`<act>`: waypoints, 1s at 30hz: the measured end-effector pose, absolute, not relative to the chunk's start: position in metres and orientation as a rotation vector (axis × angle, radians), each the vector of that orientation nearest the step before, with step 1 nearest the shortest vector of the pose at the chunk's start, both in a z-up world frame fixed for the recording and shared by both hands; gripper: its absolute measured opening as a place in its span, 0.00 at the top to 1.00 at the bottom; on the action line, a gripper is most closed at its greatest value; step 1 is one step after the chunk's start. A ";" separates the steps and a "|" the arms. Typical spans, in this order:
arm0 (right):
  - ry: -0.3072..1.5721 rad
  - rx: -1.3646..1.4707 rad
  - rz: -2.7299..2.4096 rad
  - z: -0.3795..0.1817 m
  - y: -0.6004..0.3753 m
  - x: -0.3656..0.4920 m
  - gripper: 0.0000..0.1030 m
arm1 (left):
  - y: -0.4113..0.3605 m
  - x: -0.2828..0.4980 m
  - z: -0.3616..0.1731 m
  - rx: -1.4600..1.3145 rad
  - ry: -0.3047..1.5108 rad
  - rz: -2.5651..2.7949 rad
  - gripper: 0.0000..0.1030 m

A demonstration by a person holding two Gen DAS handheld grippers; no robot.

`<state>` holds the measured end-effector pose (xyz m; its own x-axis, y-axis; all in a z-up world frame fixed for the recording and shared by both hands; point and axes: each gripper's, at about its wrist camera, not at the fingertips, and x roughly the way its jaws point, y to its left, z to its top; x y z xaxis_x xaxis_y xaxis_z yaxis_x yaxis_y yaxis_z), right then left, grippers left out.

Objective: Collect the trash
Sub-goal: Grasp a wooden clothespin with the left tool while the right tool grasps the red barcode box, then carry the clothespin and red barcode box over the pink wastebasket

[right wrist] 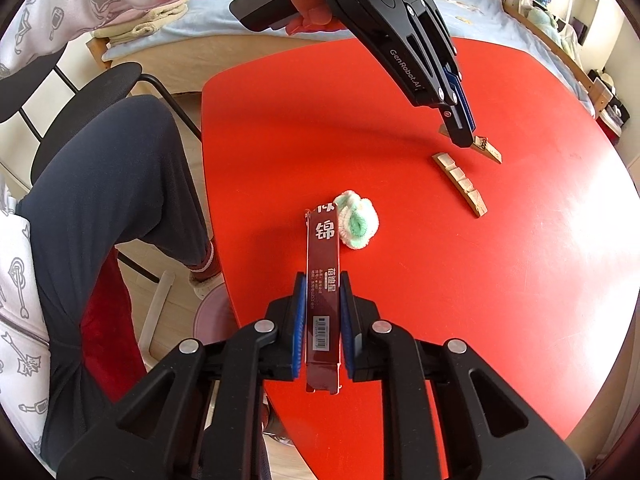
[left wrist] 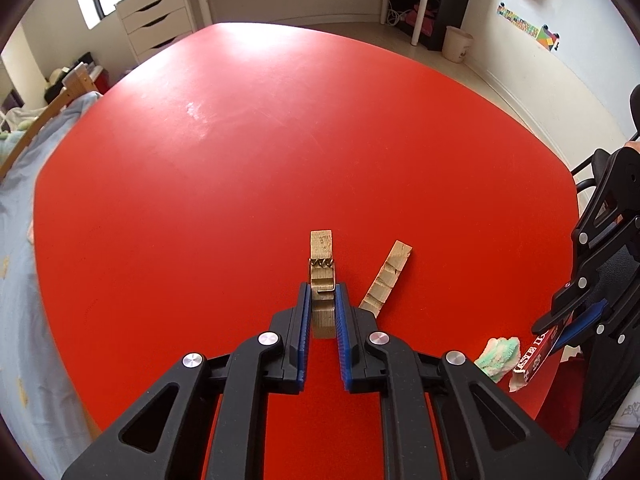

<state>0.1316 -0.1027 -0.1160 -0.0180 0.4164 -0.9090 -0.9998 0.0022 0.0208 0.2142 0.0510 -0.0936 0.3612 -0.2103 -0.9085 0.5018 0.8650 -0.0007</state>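
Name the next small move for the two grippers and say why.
Probably lift both clear of the red table. The left gripper already clamps the wooden clothespin half with the metal spring, and the right gripper clamps the dark red cardboard box; both pieces look secured.

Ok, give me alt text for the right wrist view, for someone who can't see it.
The right gripper clamps a dark red box over the near edge of a red table. Beside the box lies a white and green crumpled wad. Farther off, the left gripper grips a clothespin half with a spring, and a second wooden half lies nearby.
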 end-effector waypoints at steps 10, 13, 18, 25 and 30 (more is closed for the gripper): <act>0.895 -0.823 1.331 -0.093 -0.114 0.130 0.86 | 0.052 0.194 -0.062 0.257 1.076 -0.402 0.88; 0.895 -0.793 1.298 -0.085 -0.118 0.130 0.86 | 0.050 0.186 -0.051 0.254 1.064 -0.378 0.88; 0.883 -0.764 1.240 -0.070 -0.123 0.126 0.86 | 0.047 0.170 -0.032 0.222 1.032 -0.351 0.88; 0.870 -0.701 1.139 -0.049 -0.130 0.113 0.86 | 0.041 0.138 -0.012 0.163 0.988 -0.293 0.88; 0.873 -0.636 1.081 -0.040 -0.138 0.104 0.86 | 0.037 0.111 -0.003 0.126 0.961 -0.258 0.88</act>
<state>0.1038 -0.1383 -0.0400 0.2080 0.4790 -0.8528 -0.9345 0.3548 -0.0286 0.1107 0.0367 -0.0035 0.5454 -0.1609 -0.8226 0.2725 0.9621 -0.0075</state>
